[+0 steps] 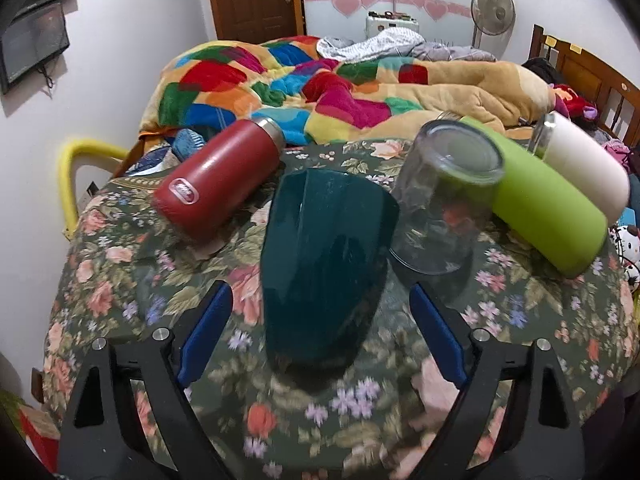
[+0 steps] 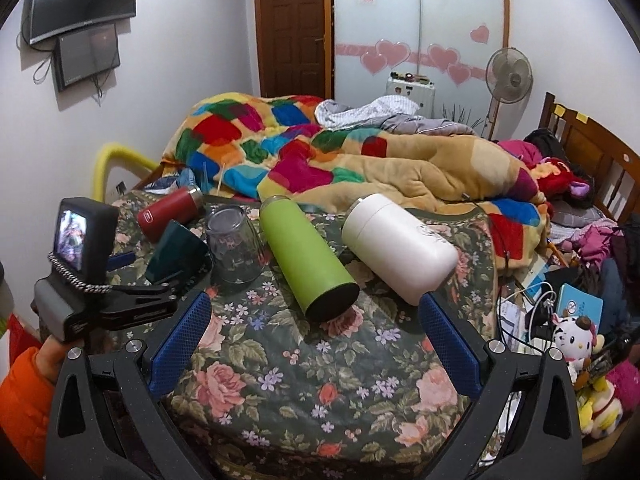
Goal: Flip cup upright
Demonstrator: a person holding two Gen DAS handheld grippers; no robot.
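The dark green cup [image 1: 326, 268] was found inverted on the floral desk [image 1: 120, 280] between the left gripper's [image 1: 320, 332] open fingers; a mid-wall grasp before rotation was judged advisable.

Left gripper [image 1: 320, 312] and right gripper [image 2: 314, 320]: jaws spread wide.

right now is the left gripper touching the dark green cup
Apart. The left wrist view shows tablecloth between each blue finger pad of the left gripper and the dark green cup.
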